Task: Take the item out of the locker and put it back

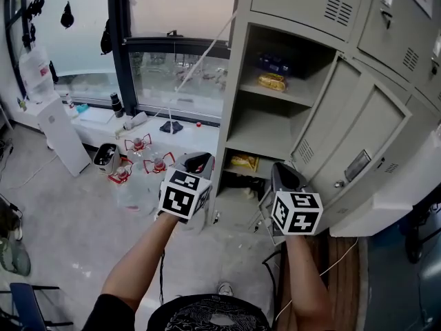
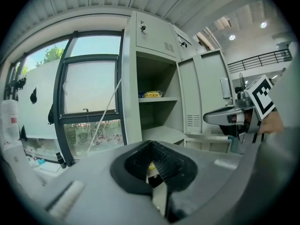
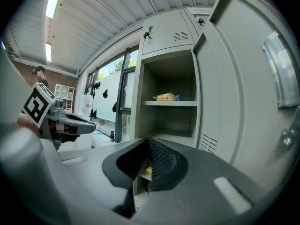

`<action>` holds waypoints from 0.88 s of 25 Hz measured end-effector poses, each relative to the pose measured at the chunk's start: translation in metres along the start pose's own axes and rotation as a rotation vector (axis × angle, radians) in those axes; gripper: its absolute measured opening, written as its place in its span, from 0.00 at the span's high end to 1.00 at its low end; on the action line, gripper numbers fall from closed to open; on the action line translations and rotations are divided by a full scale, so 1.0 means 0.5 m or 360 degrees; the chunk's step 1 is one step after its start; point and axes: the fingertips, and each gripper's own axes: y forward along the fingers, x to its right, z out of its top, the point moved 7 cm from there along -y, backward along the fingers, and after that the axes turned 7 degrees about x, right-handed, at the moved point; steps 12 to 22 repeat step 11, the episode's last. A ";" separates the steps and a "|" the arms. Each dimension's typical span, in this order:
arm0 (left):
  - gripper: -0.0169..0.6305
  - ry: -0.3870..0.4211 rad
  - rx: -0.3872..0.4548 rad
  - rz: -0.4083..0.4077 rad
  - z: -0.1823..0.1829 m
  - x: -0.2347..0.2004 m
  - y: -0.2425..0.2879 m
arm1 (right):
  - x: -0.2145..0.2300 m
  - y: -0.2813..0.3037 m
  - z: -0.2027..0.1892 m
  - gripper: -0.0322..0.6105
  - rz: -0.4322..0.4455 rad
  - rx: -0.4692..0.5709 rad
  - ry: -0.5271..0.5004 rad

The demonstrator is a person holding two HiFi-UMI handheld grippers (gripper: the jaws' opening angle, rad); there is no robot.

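The grey locker [image 1: 238,109] stands open in front of me. On its upper shelf lie a yellow packet [image 1: 272,81] and a dark blue packet [image 1: 274,62]; another yellow packet [image 1: 242,161] sits in the lowest compartment. The upper yellow packet also shows in the left gripper view [image 2: 152,94] and the right gripper view [image 3: 165,97]. My left gripper [image 1: 198,163] [image 2: 152,165] hangs shut and empty before the locker's left edge. My right gripper [image 1: 284,176] [image 3: 147,165] is level with it near the lowest compartment, shut with nothing in it. Neither touches a packet.
The locker door [image 1: 351,143] swings out to the right, close to my right gripper. Several water jugs with red handles [image 1: 141,163] stand on the floor at the left, below a window [image 1: 176,74]. A white water dispenser [image 1: 48,109] is at far left.
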 end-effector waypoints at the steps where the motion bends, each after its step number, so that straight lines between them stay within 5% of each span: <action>1: 0.97 -0.0016 -0.0003 -0.0002 -0.001 0.000 -0.003 | -0.001 -0.001 -0.001 0.91 0.0000 0.0003 0.0005; 22: 0.97 -0.0035 -0.0023 -0.0005 -0.011 0.002 -0.012 | -0.007 -0.006 -0.003 0.91 -0.0002 0.0010 0.0025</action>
